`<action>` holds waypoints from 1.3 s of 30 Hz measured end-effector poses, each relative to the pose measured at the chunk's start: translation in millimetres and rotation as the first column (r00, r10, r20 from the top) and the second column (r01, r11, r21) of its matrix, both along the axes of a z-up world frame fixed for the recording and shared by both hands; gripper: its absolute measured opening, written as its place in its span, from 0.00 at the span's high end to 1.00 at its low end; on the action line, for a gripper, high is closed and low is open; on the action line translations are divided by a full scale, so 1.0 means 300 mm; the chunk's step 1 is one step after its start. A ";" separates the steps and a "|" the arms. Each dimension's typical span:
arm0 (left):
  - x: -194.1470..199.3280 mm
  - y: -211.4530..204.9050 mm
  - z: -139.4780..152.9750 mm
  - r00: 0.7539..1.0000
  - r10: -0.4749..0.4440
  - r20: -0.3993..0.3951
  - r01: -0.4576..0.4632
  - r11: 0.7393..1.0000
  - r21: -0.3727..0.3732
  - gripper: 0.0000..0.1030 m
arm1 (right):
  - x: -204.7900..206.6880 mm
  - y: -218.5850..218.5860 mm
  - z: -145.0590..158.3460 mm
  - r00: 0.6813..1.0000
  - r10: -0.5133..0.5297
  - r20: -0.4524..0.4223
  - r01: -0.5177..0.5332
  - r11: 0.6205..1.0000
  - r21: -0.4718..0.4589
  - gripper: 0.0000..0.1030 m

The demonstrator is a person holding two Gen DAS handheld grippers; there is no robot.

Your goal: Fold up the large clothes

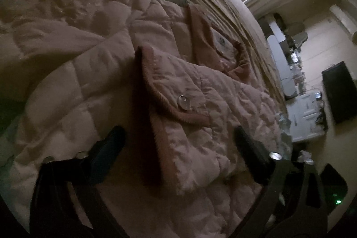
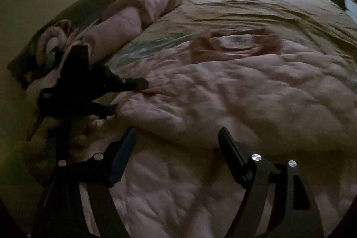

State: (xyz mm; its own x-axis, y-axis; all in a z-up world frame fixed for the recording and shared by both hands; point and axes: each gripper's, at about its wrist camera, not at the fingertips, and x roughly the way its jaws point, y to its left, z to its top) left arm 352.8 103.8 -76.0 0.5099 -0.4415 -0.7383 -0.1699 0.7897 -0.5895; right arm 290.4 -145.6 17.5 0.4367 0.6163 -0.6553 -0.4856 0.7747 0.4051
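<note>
One wide bed with a tan sheet carries the pink quilted jacket, spread flat across it, collar toward the window. Both tools stand with jaws apart and nothing pinched: the left gripper straddles a raised cuffed flap with a clear button, and the right gripper hovers above the quilting.

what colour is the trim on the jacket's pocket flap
Darker dusty rose trim on the pale pink quilted jacket; clearest in left wrist view.
</note>
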 end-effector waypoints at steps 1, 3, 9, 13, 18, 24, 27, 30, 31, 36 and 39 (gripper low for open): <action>0.004 -0.021 0.000 1.000 -0.002 -0.004 0.003 0.998 0.055 0.39 | -0.005 -0.033 0.005 1.000 -0.022 0.002 0.022 1.000 -0.003 0.27; 0.002 -0.052 0.021 1.000 -0.020 0.023 0.016 0.986 0.167 0.70 | -0.014 -0.092 0.005 0.998 -0.059 0.001 0.059 0.998 -0.011 0.27; -0.037 -0.069 0.175 0.977 -0.086 0.194 0.008 0.928 0.371 0.93 | 0.007 -0.273 -0.033 0.973 -0.230 -0.005 0.228 0.967 -0.113 0.27; -0.037 -0.057 0.203 0.975 -0.095 0.199 -0.013 0.877 0.480 0.93 | 0.075 -0.347 -0.032 0.932 -0.363 0.015 0.360 0.919 -0.158 0.27; -0.028 -0.028 0.064 0.994 -0.069 0.079 0.022 0.876 0.482 0.92 | 0.223 -0.337 -0.028 0.904 -0.425 0.031 0.423 0.885 -0.194 0.27; -0.035 -0.001 0.017 0.998 -0.047 0.044 0.022 0.885 0.466 0.86 | 0.414 -0.277 -0.092 0.917 -0.399 -0.006 0.383 0.885 -0.266 0.27; -0.036 -0.011 0.015 0.998 -0.057 0.041 0.031 0.878 0.478 0.83 | 0.481 -0.271 -0.183 0.904 -0.418 -0.092 0.367 0.866 -0.339 0.27; -0.029 -0.008 -0.001 0.998 -0.047 0.036 0.025 0.885 0.465 0.79 | 0.504 -0.265 -0.271 0.901 -0.411 -0.137 0.337 0.864 -0.375 0.26; -0.030 -0.008 -0.005 0.998 -0.045 0.035 0.024 0.886 0.463 0.79 | 0.501 -0.261 -0.281 0.900 -0.414 -0.133 0.340 0.861 -0.379 0.26; -0.025 -0.016 -0.007 0.998 -0.045 0.032 0.024 0.883 0.469 0.79 | 0.498 -0.241 -0.297 0.895 -0.432 -0.113 0.357 0.843 -0.401 0.24; -0.052 -0.022 0.046 0.997 -0.036 0.070 -0.004 0.864 0.503 0.77 | 0.464 -0.226 -0.227 0.899 -0.430 -0.083 0.367 0.842 -0.394 0.25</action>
